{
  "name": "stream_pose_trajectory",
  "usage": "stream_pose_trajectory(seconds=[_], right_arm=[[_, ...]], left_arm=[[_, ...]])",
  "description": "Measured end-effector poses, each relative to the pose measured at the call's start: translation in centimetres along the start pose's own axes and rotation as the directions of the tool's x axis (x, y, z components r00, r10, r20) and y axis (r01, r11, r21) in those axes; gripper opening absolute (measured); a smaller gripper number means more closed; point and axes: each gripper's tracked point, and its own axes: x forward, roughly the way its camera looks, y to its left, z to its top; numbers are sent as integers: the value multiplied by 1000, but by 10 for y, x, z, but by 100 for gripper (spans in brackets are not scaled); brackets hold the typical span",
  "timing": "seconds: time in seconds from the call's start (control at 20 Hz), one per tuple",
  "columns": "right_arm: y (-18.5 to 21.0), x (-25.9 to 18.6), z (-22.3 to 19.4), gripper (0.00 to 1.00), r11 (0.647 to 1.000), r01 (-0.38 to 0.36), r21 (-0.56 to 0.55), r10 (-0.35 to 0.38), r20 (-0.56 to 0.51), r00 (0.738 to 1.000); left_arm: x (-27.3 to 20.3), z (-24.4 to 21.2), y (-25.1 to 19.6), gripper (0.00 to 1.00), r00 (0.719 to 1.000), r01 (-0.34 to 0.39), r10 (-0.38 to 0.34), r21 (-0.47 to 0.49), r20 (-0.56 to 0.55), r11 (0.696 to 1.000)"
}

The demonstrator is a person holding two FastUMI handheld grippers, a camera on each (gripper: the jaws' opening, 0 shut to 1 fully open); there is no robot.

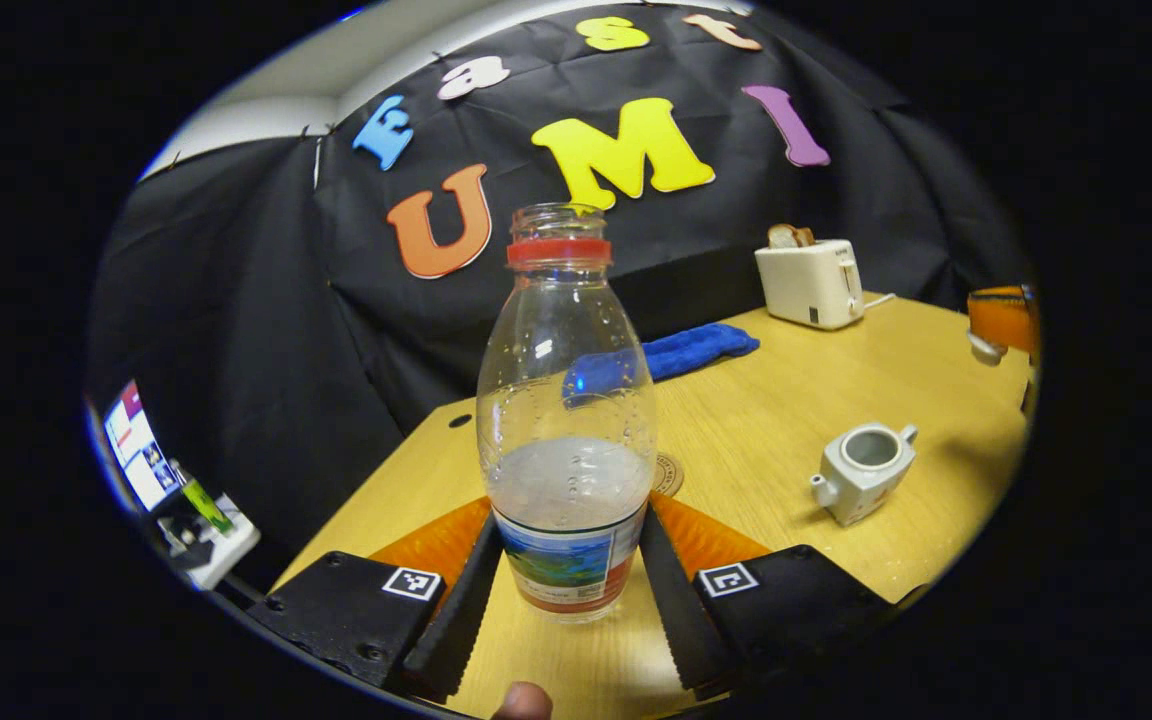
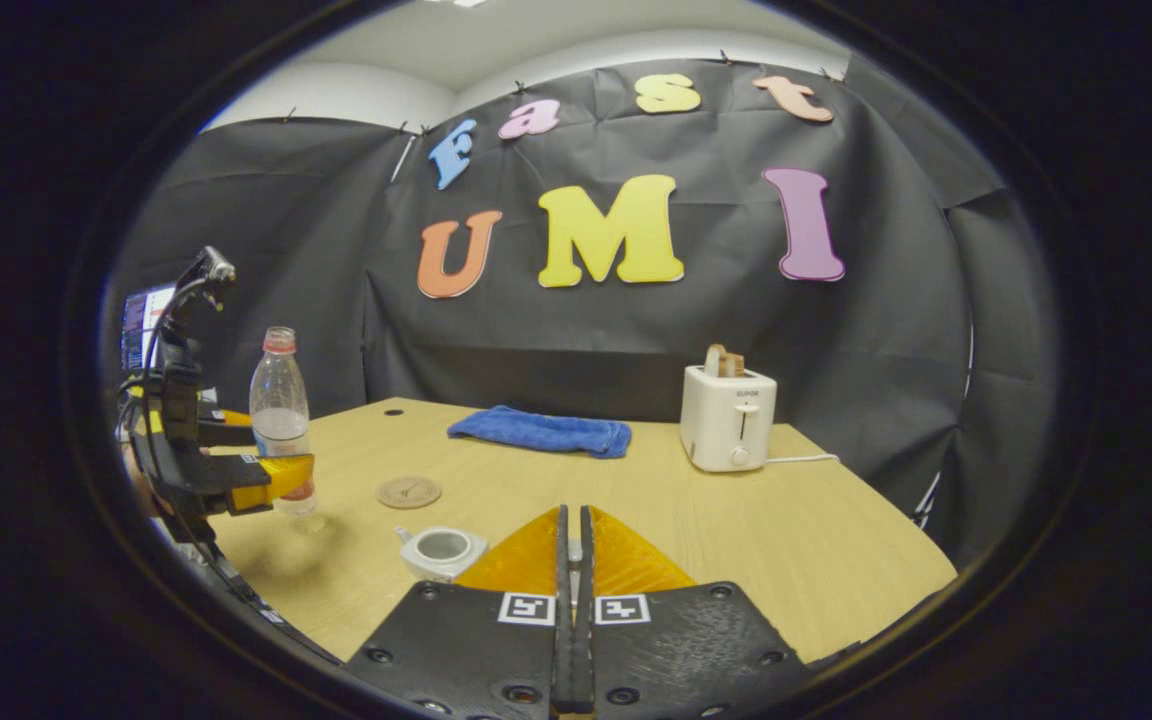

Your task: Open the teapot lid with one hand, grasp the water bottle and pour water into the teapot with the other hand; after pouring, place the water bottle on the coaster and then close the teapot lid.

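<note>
Your left gripper [image 1: 568, 600] clamps the water bottle [image 1: 566, 420], both fingers pressed against the labelled lower part, bottle upright and uncapped, roughly a third full of water. From the right gripper view the same bottle [image 2: 280, 415] appears lifted just clear of the table [image 2: 756, 530], near its left edge, with the left gripper [image 2: 281, 478] wrapped round its base. The coaster [image 2: 409, 491] lies flat on the table just beyond the bottle and to its right, apart from it; in the left gripper view a sliver of the coaster [image 1: 669, 474] peeks out behind the bottle. The teapot [image 1: 861, 470] sits on the table well to the right of the bottle, its top open and the hollow inside plain to see. In the right gripper view the teapot [image 2: 441, 550] stands just left of your right gripper [image 2: 573, 545], whose fingers are closed together; something small seems pinched between them, too small to identify. A blue cloth [image 2: 541, 432] lies near the far edge of the table, and a toaster [image 2: 729, 418] with bread in it stands to its right.
</note>
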Motion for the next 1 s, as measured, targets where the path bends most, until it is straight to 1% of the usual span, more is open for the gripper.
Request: stream_pose_trajectory(seconds=[0.05,0.1,0.15,0.25,0.4,0.5,0.6,0.8,0.9,1.0], right_arm=[[-3,-2,1,0,1000,0,5,0,3,1000],[-5,-2,1,0,1000,0,7,0,5,1000],[-8,-3,1,0,1000,3,6,-3,5,1000],[-14,-6,0,0,1000,8,8,-8,8,1000],[-23,-9,-1,0,1000,17,12,-17,10,1000],[-28,-11,-2,0,1000,22,14,-22,11,1000],[-33,-12,-4,0,1000,25,16,-25,11,1000],[-39,-11,-9,0,1000,24,20,-24,5,1000],[-42,-12,-12,0,999,25,20,-25,2,1000],[-43,-11,-15,0,999,23,25,-23,-1,1000]], left_arm=[[0,1,5,78,1000,-22,22,79,-1,997],[-1,4,9,78,999,-38,38,168,4,985],[0,5,11,78,999,-50,51,259,3,965],[1,7,13,77,998,-64,70,414,2,908],[0,-2,10,77,997,-51,75,583,-17,811],[0,-4,3,77,997,-30,68,672,-30,740],[4,-1,-2,77,996,-27,80,751,-34,660],[11,1,0,77,994,-37,106,846,-23,531],[11,4,0,77,994,-39,108,881,-13,471],[12,7,-2,77,994,-45,110,902,-3,429]])
